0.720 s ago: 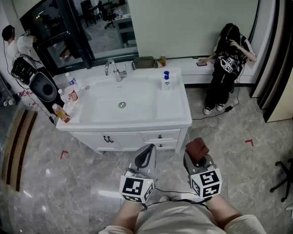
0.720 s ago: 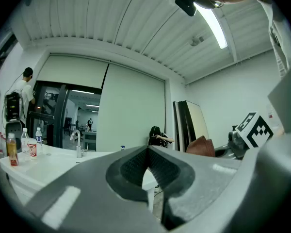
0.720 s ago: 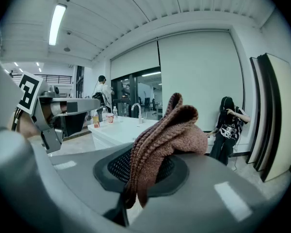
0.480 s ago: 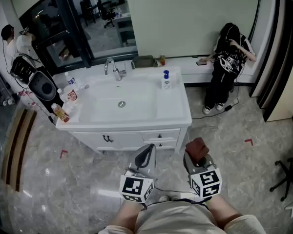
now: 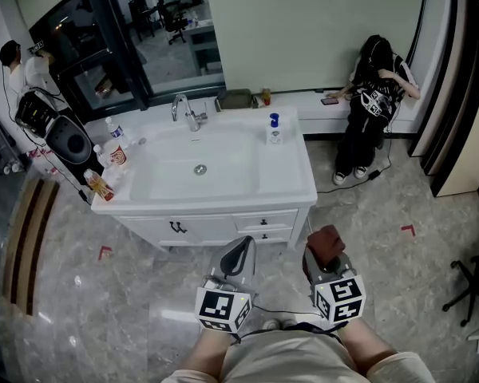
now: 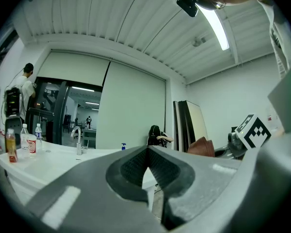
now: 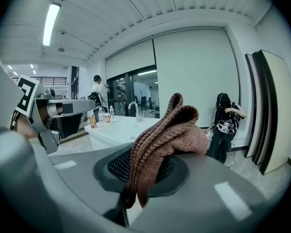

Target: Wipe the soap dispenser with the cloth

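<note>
The soap dispenser [image 5: 275,128], clear with a blue pump, stands on the right rear of the white vanity top [image 5: 295,183]; it shows small in the left gripper view [image 6: 123,146]. My right gripper [image 5: 322,248] is shut on a brown knitted cloth [image 5: 325,242], which bulges up between the jaws in the right gripper view [image 7: 165,135]. My left gripper [image 5: 241,250] is shut with nothing in it; its jaws meet in the left gripper view [image 6: 148,152]. Both grippers hang low, in front of the vanity and well short of the dispenser.
A sink basin [image 5: 198,170] with a chrome faucet [image 5: 185,112] fills the vanity's middle. Bottles and a cup [image 5: 110,156] crowd its left edge. A person [image 5: 370,110] sits against the wall at right. Another person [image 5: 24,70] stands at far left by a speaker [image 5: 70,140].
The view has shifted slightly, so the vanity sits a little to the right. Both grippers keep their places and their hold.
</note>
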Demonstrator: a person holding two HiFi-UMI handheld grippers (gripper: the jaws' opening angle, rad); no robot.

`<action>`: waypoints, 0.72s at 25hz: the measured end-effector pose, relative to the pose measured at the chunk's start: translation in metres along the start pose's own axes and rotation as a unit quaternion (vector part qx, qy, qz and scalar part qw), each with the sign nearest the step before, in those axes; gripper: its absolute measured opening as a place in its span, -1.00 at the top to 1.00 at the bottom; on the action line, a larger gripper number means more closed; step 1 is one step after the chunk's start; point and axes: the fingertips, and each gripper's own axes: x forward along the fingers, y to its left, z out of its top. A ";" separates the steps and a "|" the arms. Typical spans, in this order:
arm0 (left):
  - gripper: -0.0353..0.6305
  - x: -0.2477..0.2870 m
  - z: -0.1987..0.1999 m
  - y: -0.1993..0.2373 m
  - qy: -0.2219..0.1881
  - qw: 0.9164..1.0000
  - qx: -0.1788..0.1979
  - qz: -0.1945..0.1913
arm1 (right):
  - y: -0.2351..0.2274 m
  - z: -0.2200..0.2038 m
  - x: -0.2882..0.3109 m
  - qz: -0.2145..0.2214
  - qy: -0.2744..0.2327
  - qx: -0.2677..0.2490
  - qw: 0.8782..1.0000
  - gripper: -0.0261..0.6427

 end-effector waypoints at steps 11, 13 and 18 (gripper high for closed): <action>0.89 0.007 -0.023 0.031 0.023 1.000 -0.005 0.003 | -0.001 -0.008 0.037 0.001 0.014 0.023 1.000 0.69; 0.89 0.015 -0.024 0.039 0.024 1.000 -0.003 0.010 | -0.008 -0.006 0.049 0.003 0.014 0.021 1.000 0.69; 0.89 0.053 -0.031 0.071 0.033 0.999 -0.001 0.033 | -0.033 0.003 0.099 0.019 0.018 0.021 0.999 0.69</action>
